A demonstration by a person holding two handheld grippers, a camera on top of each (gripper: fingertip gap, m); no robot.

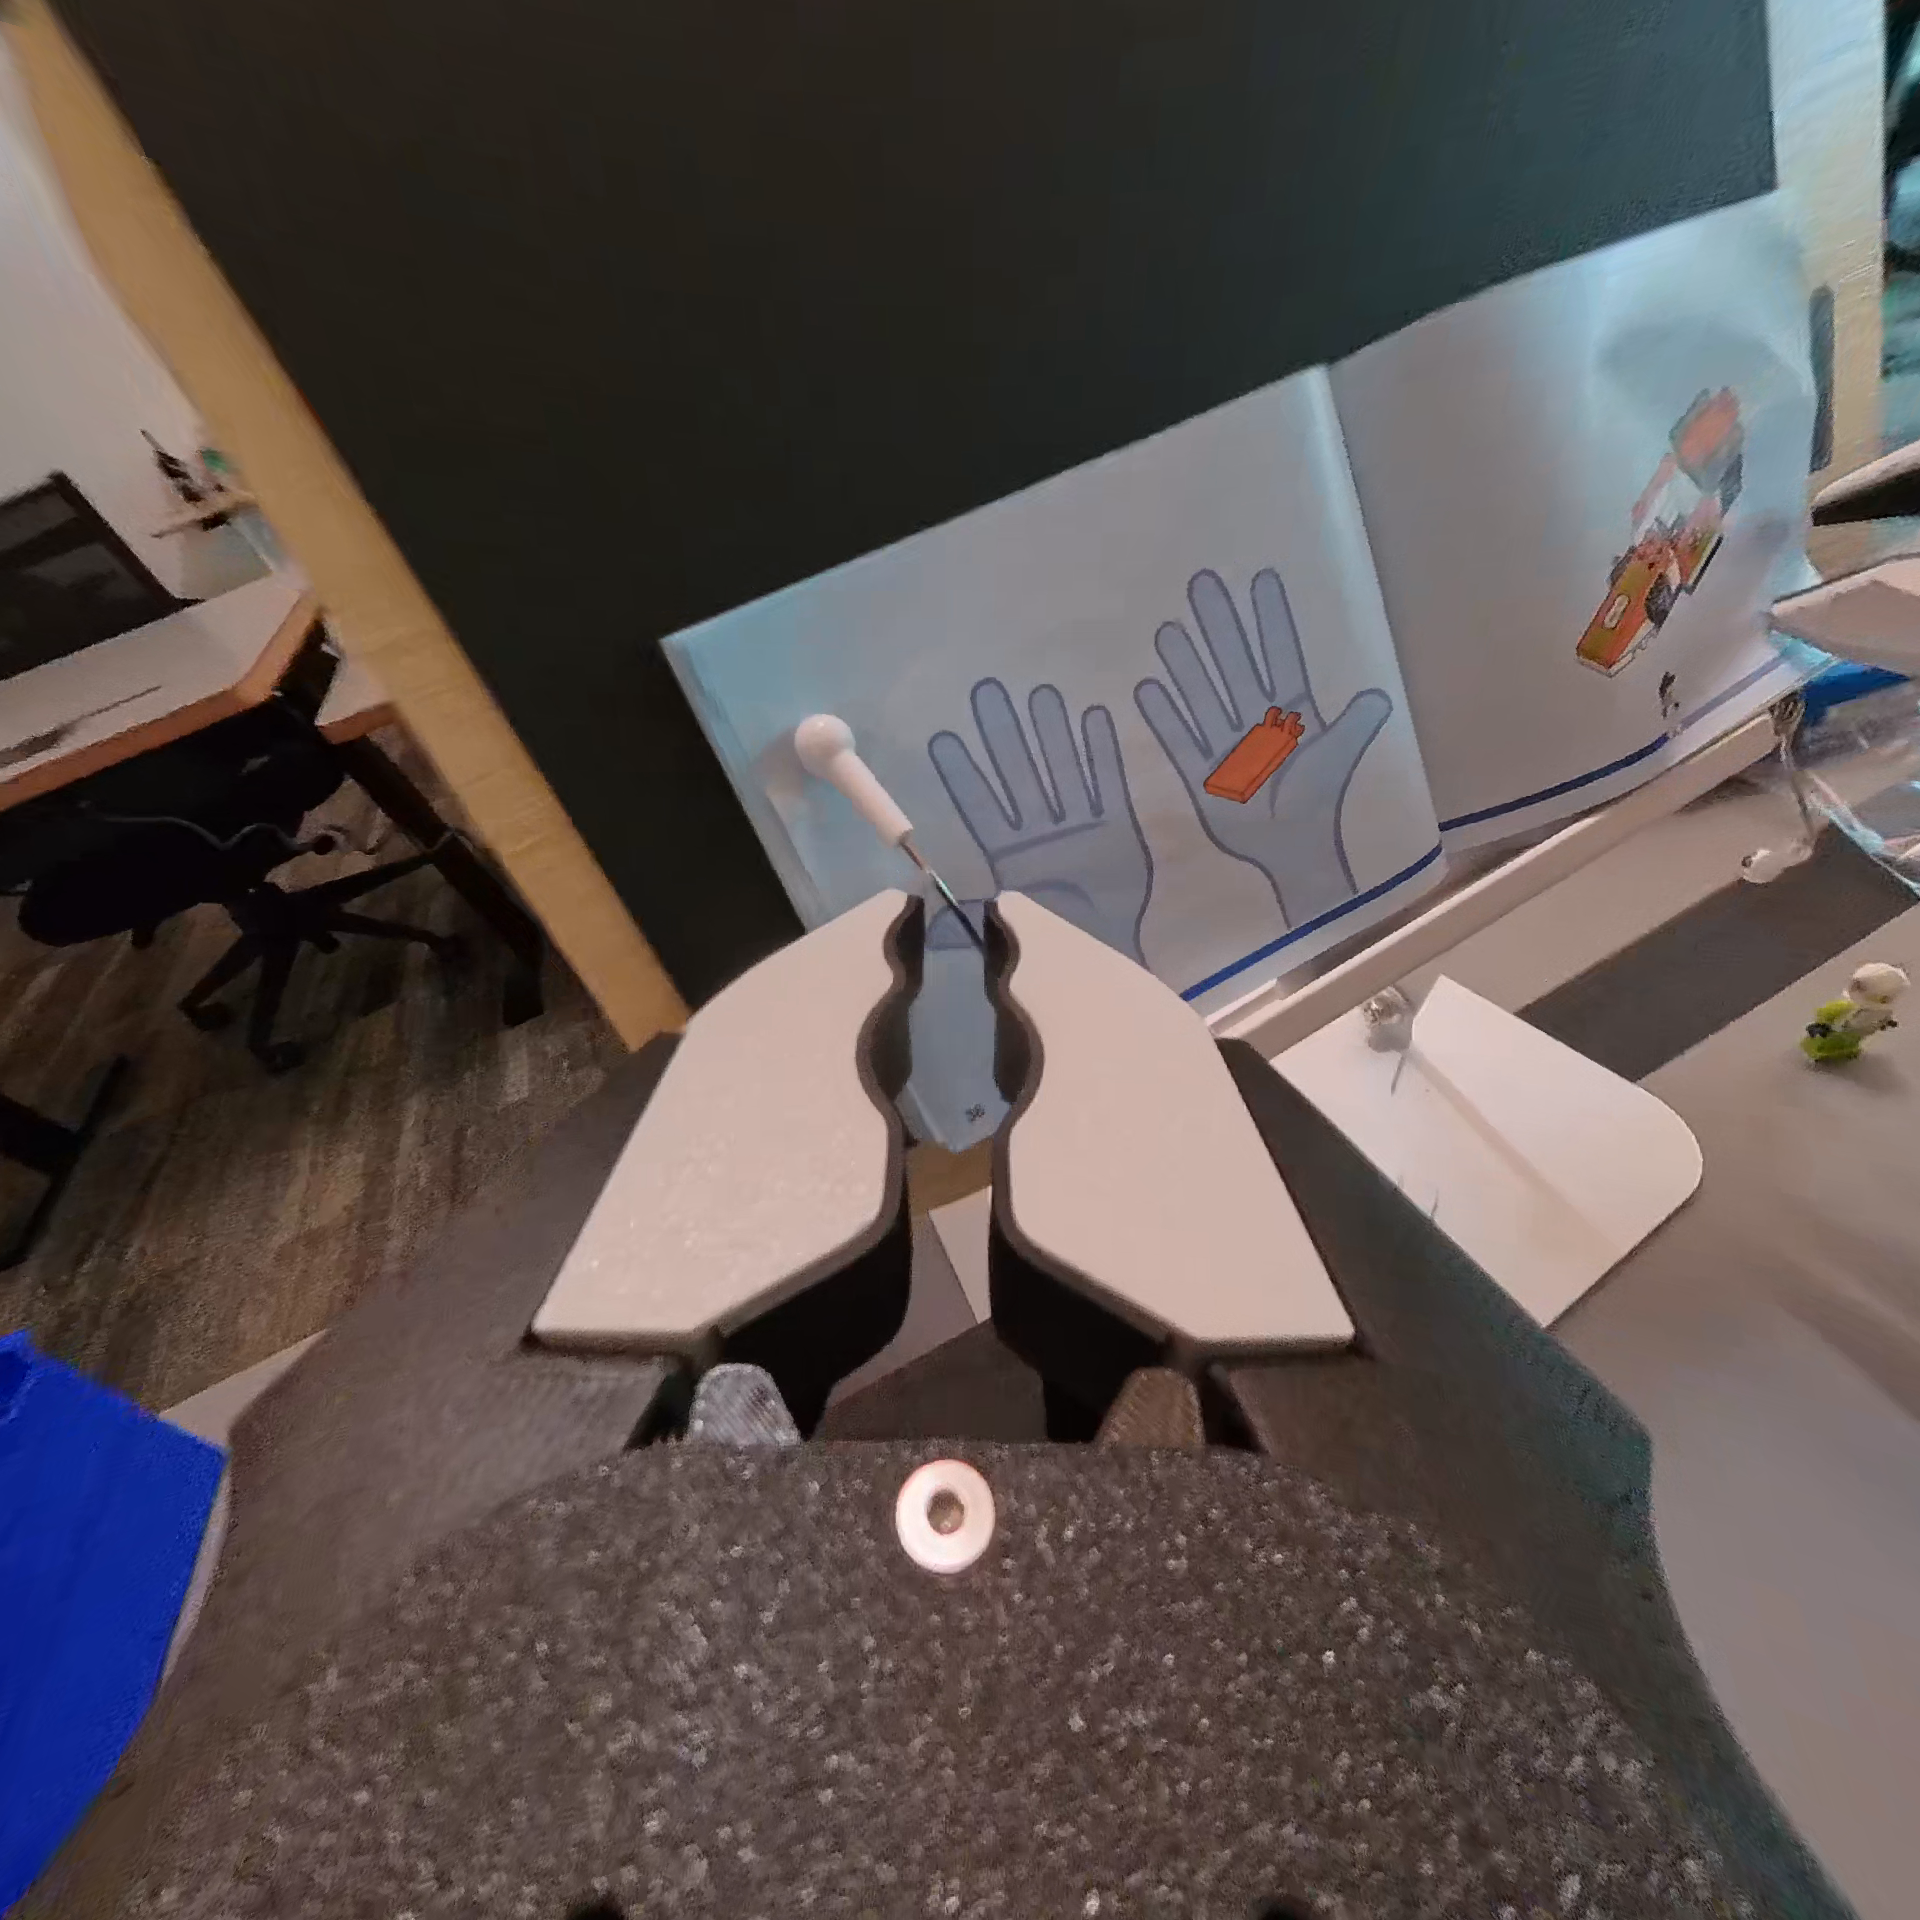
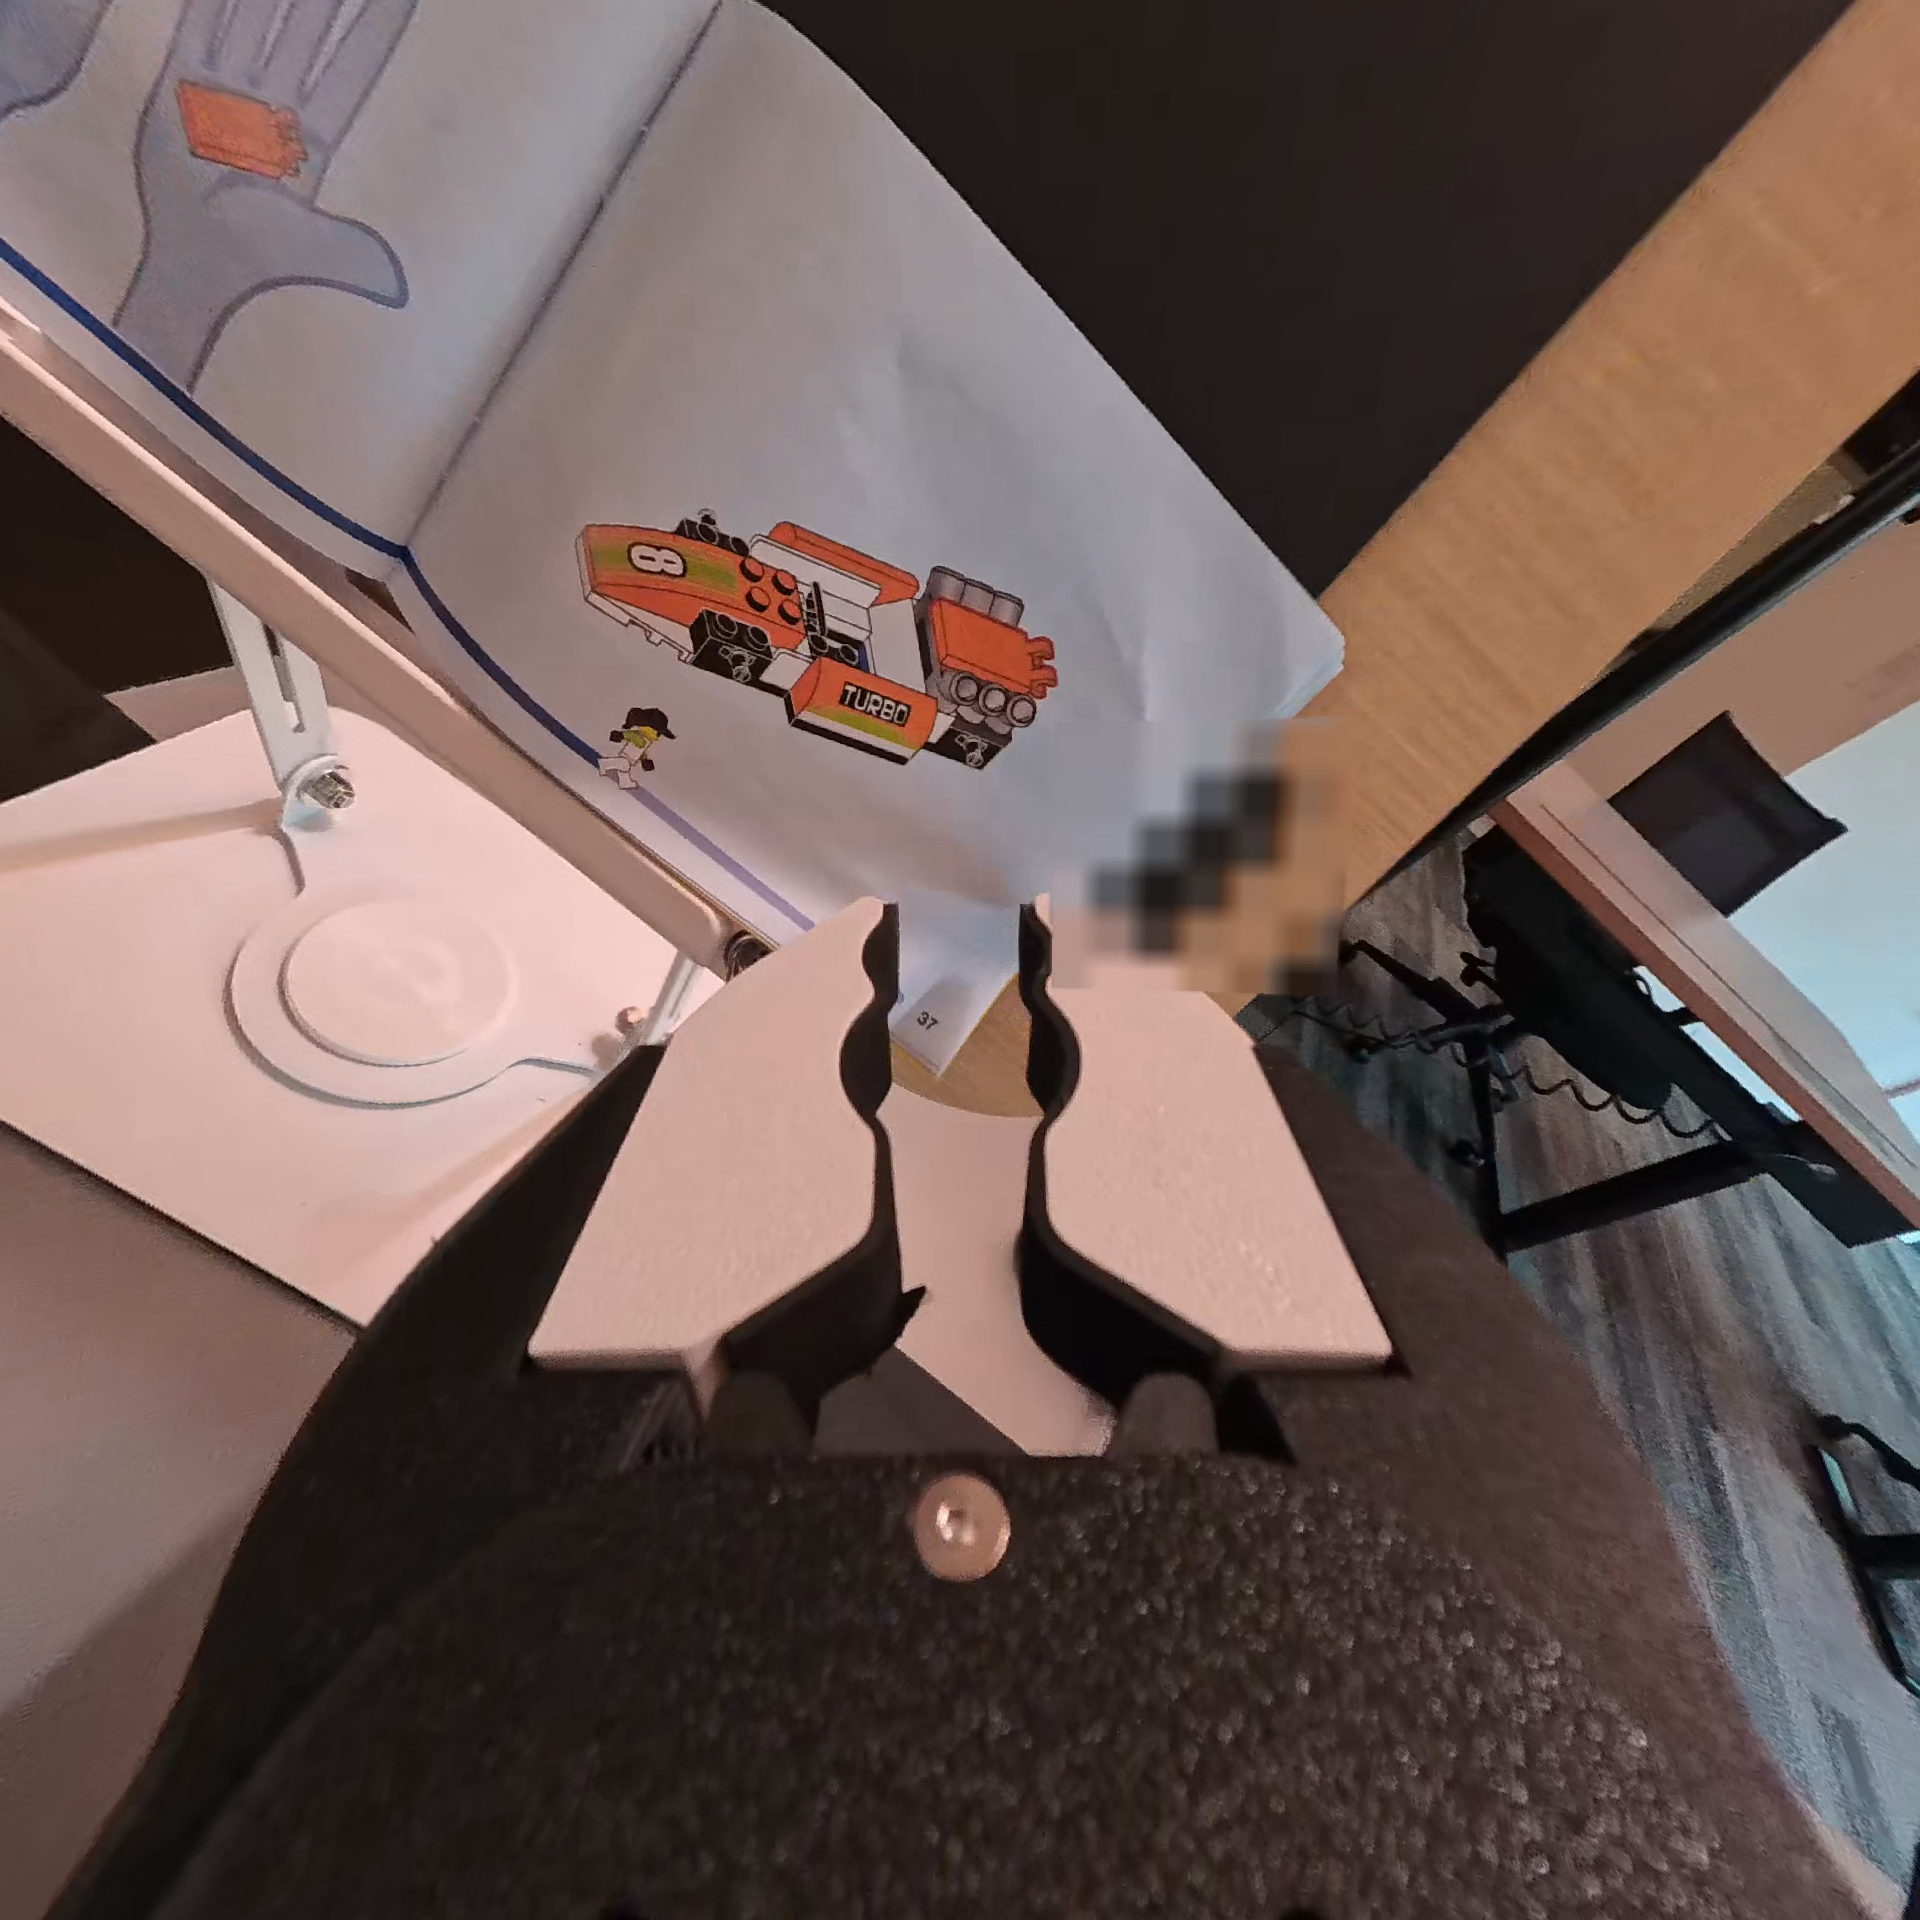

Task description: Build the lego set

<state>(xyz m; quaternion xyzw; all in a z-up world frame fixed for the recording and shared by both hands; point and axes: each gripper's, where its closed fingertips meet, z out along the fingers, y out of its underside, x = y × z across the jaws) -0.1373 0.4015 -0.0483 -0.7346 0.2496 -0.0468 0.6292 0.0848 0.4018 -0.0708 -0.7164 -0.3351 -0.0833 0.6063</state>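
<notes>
- The left tool (image 1: 951, 920) is nearly closed around the booklet's (image 1: 1049, 748) lower corner at twelve o'clock; grip unclear.
- The right tool (image 2: 956, 914) is parted around the opposite corner.
- The page could be torn if both are pulled.
- A minifigure (image 1: 1855, 1013) stands on the surface (image 1: 1766, 1299) at three o'clock.

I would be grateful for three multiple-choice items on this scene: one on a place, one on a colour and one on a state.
1. Where is the minifigure?
A. on the floor
B. on the grey table
C. on a chair

2. What colour is the drawn piece in the palm on the left page?
A. green
B. yellow
C. orange

3. How is the booklet?
A. open, propped on the white stand
B. shut, flat on the table
C. rolled up

Key:
1 B: the left wrist view shows it on the grey tabletop, right of the stand's base.
2 C: the slab drawn in the palm is orange.
3 A: two facing pages lean back on the stand.
</notes>
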